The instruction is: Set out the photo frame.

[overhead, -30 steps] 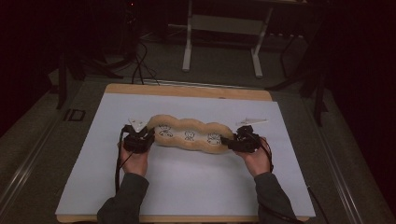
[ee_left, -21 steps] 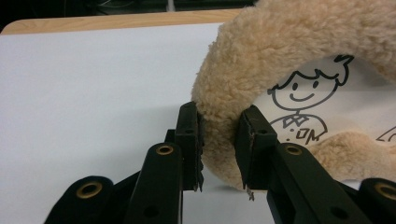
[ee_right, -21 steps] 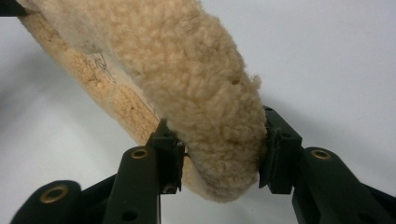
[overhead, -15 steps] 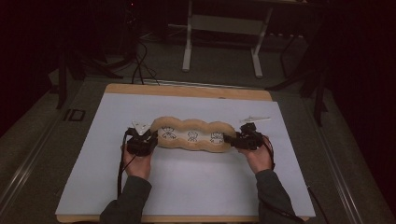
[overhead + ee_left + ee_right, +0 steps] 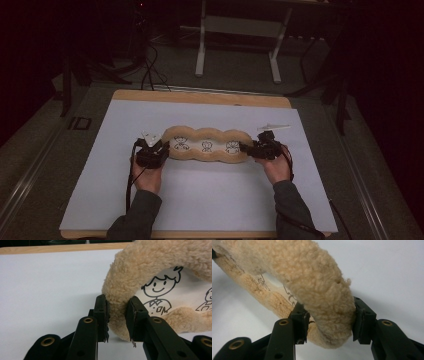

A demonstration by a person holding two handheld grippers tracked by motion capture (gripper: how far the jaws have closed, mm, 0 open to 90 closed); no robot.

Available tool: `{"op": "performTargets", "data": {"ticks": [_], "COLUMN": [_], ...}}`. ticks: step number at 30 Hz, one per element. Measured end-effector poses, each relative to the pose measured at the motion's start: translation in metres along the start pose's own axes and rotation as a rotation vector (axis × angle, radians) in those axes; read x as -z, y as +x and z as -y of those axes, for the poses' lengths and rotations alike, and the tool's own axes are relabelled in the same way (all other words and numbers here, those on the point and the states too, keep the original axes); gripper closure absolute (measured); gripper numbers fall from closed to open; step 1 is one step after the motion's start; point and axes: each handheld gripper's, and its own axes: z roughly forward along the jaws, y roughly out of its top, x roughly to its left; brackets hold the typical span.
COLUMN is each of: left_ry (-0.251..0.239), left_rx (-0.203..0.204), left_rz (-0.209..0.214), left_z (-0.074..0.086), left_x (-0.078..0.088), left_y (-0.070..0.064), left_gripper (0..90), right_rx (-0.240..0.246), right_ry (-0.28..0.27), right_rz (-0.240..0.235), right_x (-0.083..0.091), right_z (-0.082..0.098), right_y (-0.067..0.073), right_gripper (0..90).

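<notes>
Since a second ago my right tongs (image 5: 329,322) have just been opening, and the fluffy rim at that end sits between the jaws with the pads barely brushing it rather than pinching; both hands have hardly shifted on the worktop (image 5: 100,165). My left tongs (image 5: 117,317) are part-closed and clamped on the rim of the plush tan cushion (image 5: 206,145), the pile squashed between the two pads. The cushion lies flat and stretched lengthwise between my tongs, near the middle of the white sheet that covers the worktop, its three lobes in a row and the printed side up. I judge the step in hand to be laying it out straight and letting go, so I would keep the left end pinned until the right jaws are fully clear of the pile, then draw the right tongs straight back and level so the pads do not snag the fleece and drag the end crooked; only then free the left side the same way. On the white panels there are line drawings of cartoon children; in the left gripper view the nearest figure has what look like the letters "OM" on its shirt, and the other drawings are too small or cut off to read. I can see no brand mark.
</notes>
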Motion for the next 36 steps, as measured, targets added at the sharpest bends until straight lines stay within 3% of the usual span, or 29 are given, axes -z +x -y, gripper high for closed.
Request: {"op": "performTargets", "data": {"ticks": [11, 26, 36], "left_ry": [0.016, 0.027, 0.028], "left_rx": [0.005, 0.030, 0.017], "left_rz": [0.001, 0.029, 0.042], "left_z": [0.006, 0.012, 0.013], "left_x": [-0.003, 0.001, 0.002], "left_y": [-0.001, -0.004, -0.006], "left_gripper": [73.2, 73.0, 72.9], "right_rx": [-0.012, -0.014, -0.029], "right_ry": [0.016, 0.018, 0.015], "right_rz": [-0.007, -0.009, -0.016], "right_x": [-0.007, -0.004, 0.000], "right_z": [0.007, 0.007, 0.009], "right_y": [-0.004, -0.007, -0.011], "right_gripper": [53.9, 53.2, 52.9]}}
